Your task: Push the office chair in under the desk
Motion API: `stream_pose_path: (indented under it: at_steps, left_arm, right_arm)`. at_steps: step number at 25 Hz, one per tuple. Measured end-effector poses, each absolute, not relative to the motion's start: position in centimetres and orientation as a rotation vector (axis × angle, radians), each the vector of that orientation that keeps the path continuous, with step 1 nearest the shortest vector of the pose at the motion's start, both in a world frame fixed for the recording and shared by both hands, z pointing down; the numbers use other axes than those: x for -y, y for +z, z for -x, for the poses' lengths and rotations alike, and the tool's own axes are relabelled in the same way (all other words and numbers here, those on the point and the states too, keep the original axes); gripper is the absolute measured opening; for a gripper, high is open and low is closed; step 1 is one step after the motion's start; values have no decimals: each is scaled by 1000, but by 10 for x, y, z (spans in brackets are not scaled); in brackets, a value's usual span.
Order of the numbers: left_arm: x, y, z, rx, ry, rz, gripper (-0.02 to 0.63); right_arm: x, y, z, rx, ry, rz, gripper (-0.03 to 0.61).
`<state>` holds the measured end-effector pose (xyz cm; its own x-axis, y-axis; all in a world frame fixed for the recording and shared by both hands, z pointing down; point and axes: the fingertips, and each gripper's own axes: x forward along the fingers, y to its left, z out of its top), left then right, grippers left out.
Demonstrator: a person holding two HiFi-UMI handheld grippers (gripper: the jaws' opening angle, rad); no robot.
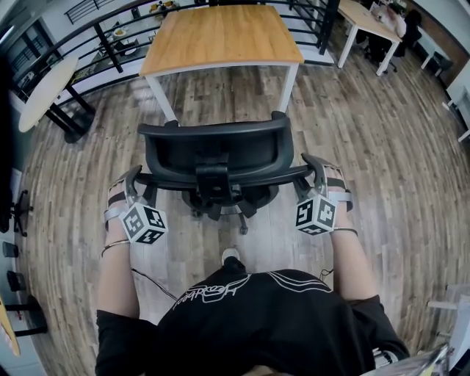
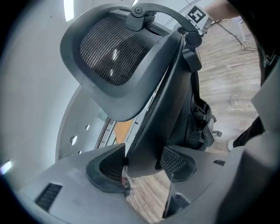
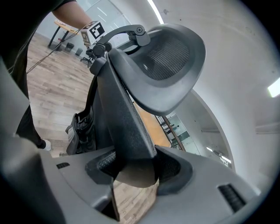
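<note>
A black office chair (image 1: 213, 150) with a mesh headrest (image 2: 111, 57) stands with its back toward me, in front of a wooden desk (image 1: 220, 37) with white legs. The seat is still outside the desk. My left gripper (image 1: 132, 180) clamps the left edge of the chair back (image 2: 166, 109), with the frame wedged between both pads (image 2: 146, 164). On the other side, my right gripper (image 1: 316, 167) is shut on the right edge of the back (image 3: 122, 118), its pads pressing the frame (image 3: 135, 168). The headrest (image 3: 170, 61) rises above both grips.
The chair's wheeled base (image 1: 220, 202) rests on wood-plank floor, with my shoe (image 1: 231, 255) just behind it. A round white table (image 1: 44, 92) stands at the left, a black railing (image 1: 103, 37) behind the desk. Another desk (image 1: 367, 20) with a seated person (image 1: 400, 26) is far right.
</note>
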<state>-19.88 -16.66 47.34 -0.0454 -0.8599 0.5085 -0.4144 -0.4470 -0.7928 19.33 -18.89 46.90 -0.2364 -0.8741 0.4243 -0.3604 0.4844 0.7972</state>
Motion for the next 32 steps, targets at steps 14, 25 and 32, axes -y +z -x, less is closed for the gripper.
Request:
stream_pose_path:
  at_steps: [14,25,32]
  left_arm:
    - [256,473,226,-1320,-1457,1849,233]
    - [325,473,245,-1319,-1463,1828,233]
    - [348,475,248,-1325,-1486,1821,233]
  right_arm:
    - [275,470,-167,1772,-668,-1073,247]
    - [335,469,-150,1757,-658,-1103,247]
    - [361,469,-146,1782,-683,-1090,247]
